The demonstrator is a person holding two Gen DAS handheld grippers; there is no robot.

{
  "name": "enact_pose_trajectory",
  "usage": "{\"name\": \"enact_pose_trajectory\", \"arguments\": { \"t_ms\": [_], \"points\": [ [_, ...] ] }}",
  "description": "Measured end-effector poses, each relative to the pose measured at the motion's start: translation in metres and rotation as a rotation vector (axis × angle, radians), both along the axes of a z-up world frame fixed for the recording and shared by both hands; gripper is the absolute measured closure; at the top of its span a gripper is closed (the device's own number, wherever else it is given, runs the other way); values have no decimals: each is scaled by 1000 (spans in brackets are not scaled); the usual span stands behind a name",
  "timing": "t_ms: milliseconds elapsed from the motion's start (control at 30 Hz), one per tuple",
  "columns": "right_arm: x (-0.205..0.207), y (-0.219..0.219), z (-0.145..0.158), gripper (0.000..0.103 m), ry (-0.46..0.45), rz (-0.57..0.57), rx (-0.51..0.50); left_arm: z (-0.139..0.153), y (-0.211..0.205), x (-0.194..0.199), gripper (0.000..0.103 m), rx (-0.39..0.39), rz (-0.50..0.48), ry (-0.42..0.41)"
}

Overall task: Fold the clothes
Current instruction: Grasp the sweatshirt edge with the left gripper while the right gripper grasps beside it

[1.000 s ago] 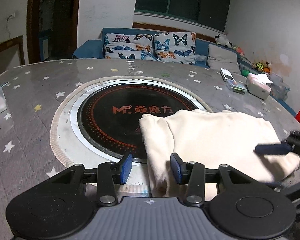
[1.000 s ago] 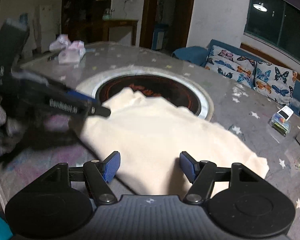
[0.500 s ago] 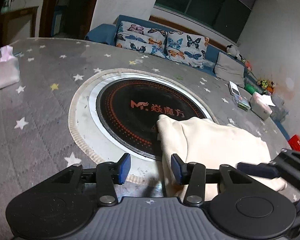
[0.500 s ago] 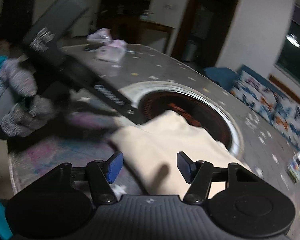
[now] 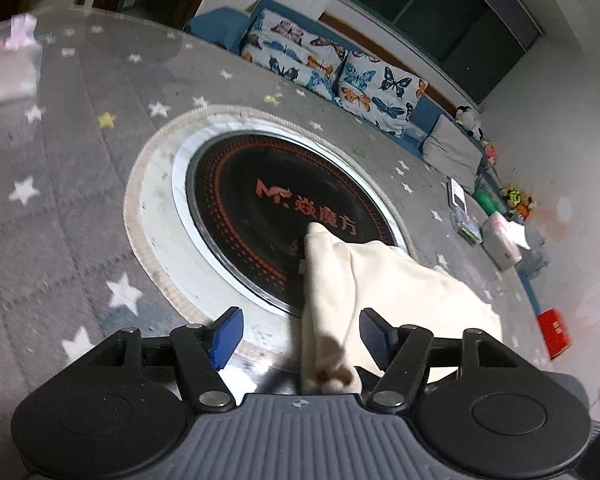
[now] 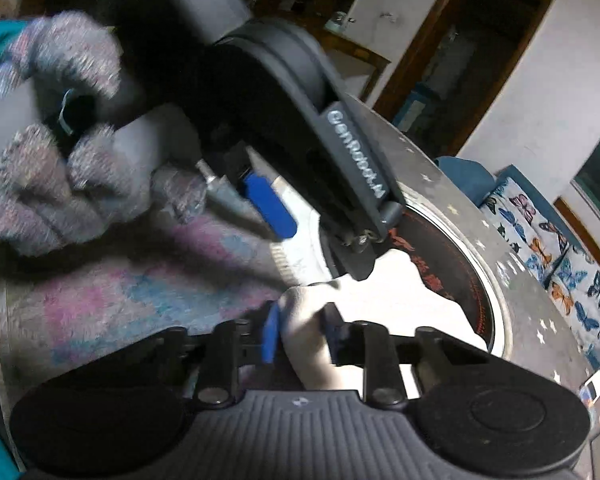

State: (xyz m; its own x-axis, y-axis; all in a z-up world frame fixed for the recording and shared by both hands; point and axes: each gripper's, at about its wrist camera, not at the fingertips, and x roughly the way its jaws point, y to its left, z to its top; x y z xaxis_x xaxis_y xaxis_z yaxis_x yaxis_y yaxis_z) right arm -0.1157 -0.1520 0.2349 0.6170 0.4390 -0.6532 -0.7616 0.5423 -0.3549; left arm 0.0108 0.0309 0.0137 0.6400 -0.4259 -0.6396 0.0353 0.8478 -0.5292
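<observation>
A cream garment (image 5: 384,292) lies on the round grey table, partly over the black cooktop (image 5: 268,208). In the left wrist view my left gripper (image 5: 300,334) is open, its blue pads on either side of the garment's near corner. In the right wrist view my right gripper (image 6: 300,330) is shut on a bunched end of the cream garment (image 6: 380,300). The left gripper's body (image 6: 332,160) and a gloved hand (image 6: 60,132) fill the upper left of that view, close above the cloth.
A star-patterned grey cover (image 5: 60,184) lies on the table around the cooktop. A tissue box (image 5: 500,240), a remote (image 5: 458,198) and small items sit at the far right edge. A sofa with butterfly cushions (image 5: 340,72) stands behind. A red box (image 5: 554,332) is at the right.
My right gripper has closed on the garment's end. My left gripper has opened wider and moved forward over the garment's near corner. The two grippers have come close together.
</observation>
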Motion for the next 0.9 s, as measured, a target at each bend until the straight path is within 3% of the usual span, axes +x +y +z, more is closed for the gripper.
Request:
{"name": "enact_pose_trajectory", "arguments": {
  "t_ms": [200,567,667,733,800,900],
  "points": [
    [10,-20,17,93,64,-70,141,-3,-2,8,32,-136,37,70],
    [5,-48,36,94,87,-85,261,-19,-16,24,33,-331,83,189],
    [3,-53,37,95,99,-68,271,-24,-17,26,45,-373,84,201],
    [3,-55,36,94,112,-56,271,-29,-18,27,65,-390,83,214],
    [4,-57,36,94,114,-57,277,-35,-18,28,77,-397,86,226],
    [3,-65,39,91,138,-65,302,-40,-16,27,81,-397,96,229]
  ]
}}
